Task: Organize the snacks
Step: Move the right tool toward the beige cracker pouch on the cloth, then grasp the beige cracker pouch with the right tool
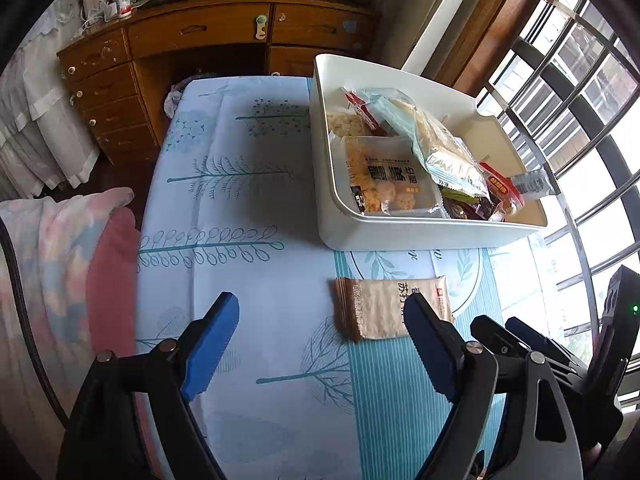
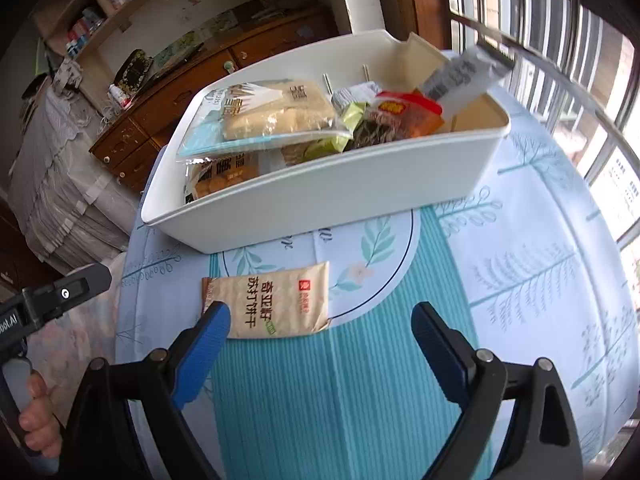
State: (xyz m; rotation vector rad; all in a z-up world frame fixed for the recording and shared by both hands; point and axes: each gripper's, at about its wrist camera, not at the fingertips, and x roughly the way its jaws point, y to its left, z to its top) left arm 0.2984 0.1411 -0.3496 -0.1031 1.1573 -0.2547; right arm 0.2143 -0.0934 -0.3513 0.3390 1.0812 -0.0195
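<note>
Both grippers point steeply down over a table covered with a pale blue leaf-print cloth point(image 1: 240, 208).

Left gripper point(image 1: 320, 320): jaws wide apart, nothing between the blue pads, no contact with any item. Its right finger point(image 1: 430, 344) overlaps the near right corner of the tan cracker packet point(image 1: 384, 306) in the left wrist view; whether it touches the packet cannot be told from this angle. In the right wrist view, a hand point(image 2: 38, 420) grips the left tool's handle at the lower left edge, fingers curled round it.

Right gripper point(image 2: 320, 320): jaws spread wide, released, holding nothing. Its left finger point(image 2: 208, 336) overlaps the packet's near left corner; the right finger stands over bare striped cloth, well apart from the packet. The right tool's body shows in the left wrist view, just beside the left gripper.

Cracker packet: lies flat on the cloth, printed face up, just in front of the white bin point(image 2: 320, 196) and outside it.

White bin: stands on the table beyond the packet, filled with assorted snack packets point(image 2: 276, 116), several piled above the rim. A wooden desk point(image 1: 168, 40) stands behind the table.
</note>
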